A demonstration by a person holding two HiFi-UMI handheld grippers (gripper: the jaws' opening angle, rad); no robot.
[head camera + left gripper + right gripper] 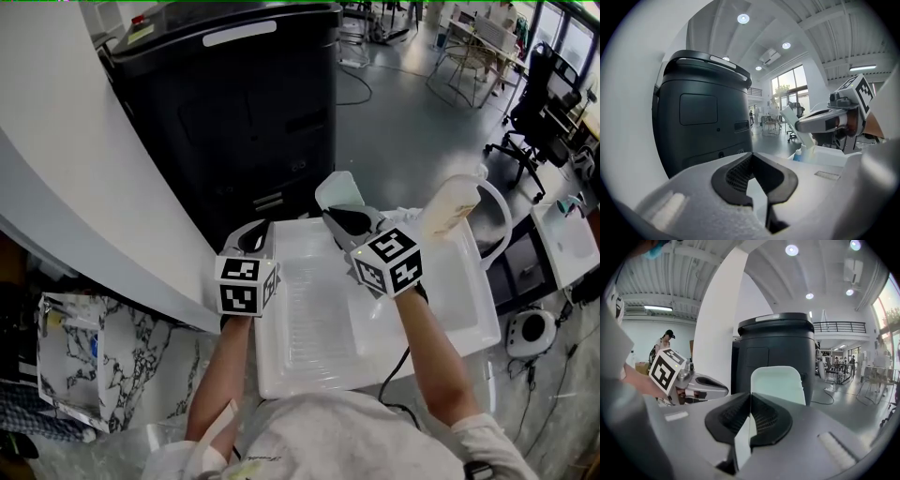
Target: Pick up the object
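Right gripper [750,404], jaws clamped on the lower edge of a thin pale plastic piece [778,383], holds it upright above the far side of the white tray [309,366], apparently to lift it clear; left gripper [752,161], jaws together and empty, hovers just to its left.

Ceiling lamps [743,18] and a window [790,86] light the hall evenly; fisheye edges bend and darken

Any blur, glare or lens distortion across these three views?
Head view: mostly sharp, pale bottle looks soft and washed out. Left gripper view: strong fisheye, dark corners, windows blown out. Right gripper view: same fisheye, ceiling lights glare, white sheet crisp.
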